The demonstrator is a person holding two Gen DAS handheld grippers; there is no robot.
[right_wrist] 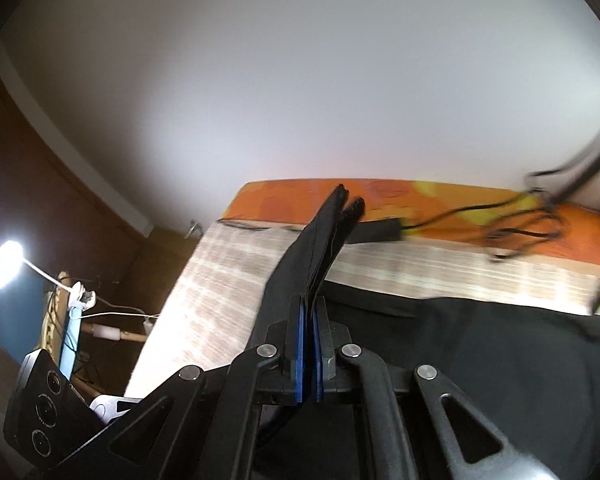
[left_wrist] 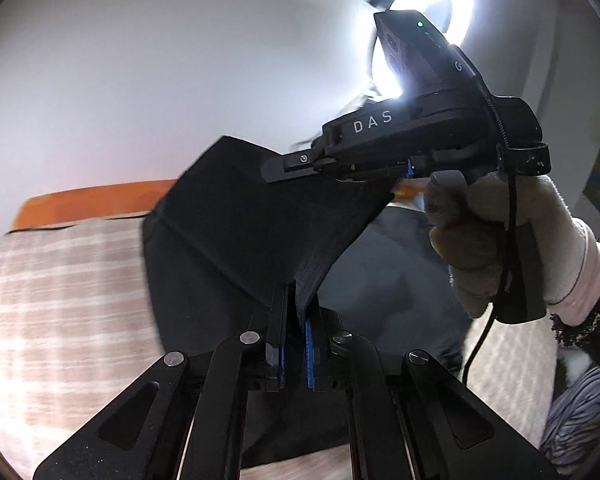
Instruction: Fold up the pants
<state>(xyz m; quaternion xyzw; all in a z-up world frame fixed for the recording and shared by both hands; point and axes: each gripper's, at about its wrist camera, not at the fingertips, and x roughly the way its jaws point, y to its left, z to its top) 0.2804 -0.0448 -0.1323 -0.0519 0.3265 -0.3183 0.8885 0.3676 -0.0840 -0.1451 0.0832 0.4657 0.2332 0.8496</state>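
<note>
Black pants [left_wrist: 236, 232] hang lifted above a bed with a beige plaid blanket [left_wrist: 60, 280]. My left gripper [left_wrist: 296, 300] is shut on a fold of the cloth, which rises between its blue pads. In the left wrist view my right gripper [left_wrist: 296, 166], held by a gloved hand, is shut on the top edge of the same cloth. In the right wrist view my right gripper [right_wrist: 310, 308] pinches a bunched strip of the pants [right_wrist: 320, 240] that sticks up past the fingers. The remaining pants [right_wrist: 480, 340] lie spread on the blanket.
An orange patterned sheet [right_wrist: 300, 196] runs along the bed's far edge by a white wall. Black cables [right_wrist: 512, 224] lie on it at right. A bright ring light [left_wrist: 432, 28] stands behind. A lamp [right_wrist: 2, 260] and cluttered stand are left of the bed.
</note>
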